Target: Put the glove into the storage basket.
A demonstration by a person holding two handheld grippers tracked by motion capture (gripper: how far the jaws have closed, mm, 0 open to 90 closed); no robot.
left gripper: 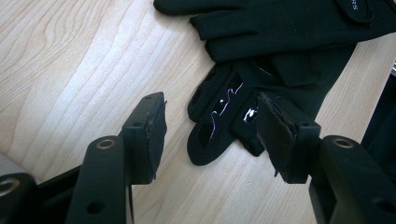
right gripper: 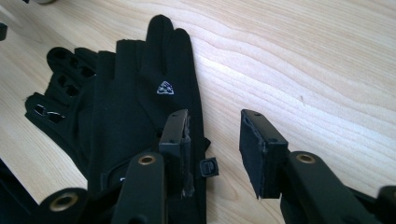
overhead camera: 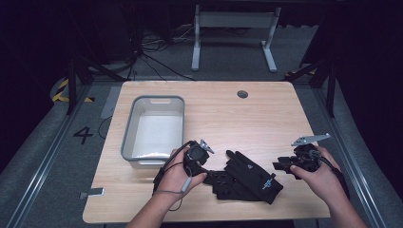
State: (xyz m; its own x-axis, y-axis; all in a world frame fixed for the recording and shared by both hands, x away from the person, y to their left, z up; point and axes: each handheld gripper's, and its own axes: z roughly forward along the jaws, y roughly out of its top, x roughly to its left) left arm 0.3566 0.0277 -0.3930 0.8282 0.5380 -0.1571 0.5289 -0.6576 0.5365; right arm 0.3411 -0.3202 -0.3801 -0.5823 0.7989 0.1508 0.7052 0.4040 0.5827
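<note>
Two black gloves (overhead camera: 247, 178) lying overlapped on a pale wooden worktop (overhead camera: 266, 118), flanked by a hand-held gripper on either side.

Left gripper (left gripper: 212, 128) poised low, jaws parted wide and gripping nothing; between and just beyond them, the fingertips of the lower glove (left gripper: 224, 112), perforated and glinting. Past that, crossing the far side of the gap, the upper glove (left gripper: 280, 28) draped over it. Bare wood before the near-left jaw.

Right gripper (right gripper: 215, 140) likewise spread wide, nothing pinched between the pads. Its left jaw set over the cuff edge of the upper glove (right gripper: 144, 93), marked by a small white logo; a small black tab (right gripper: 209, 166) at that cuff edge showing in the gap; bare worktop ahead of the right jaw. Fingers of the lower glove (right gripper: 60, 88) fanned out farther to the left of that jaw.

Around the scene, from the high view: grey plastic bin (overhead camera: 130, 137) standing open just beyond the left gripper (overhead camera: 196, 154), well apart from the right gripper (overhead camera: 285, 165); a round cable hole (overhead camera: 242, 94) near the worktop's far edge; a white-legged frame (overhead camera: 233, 38) and loose cables (overhead camera: 152, 52) on the floor behind.
</note>
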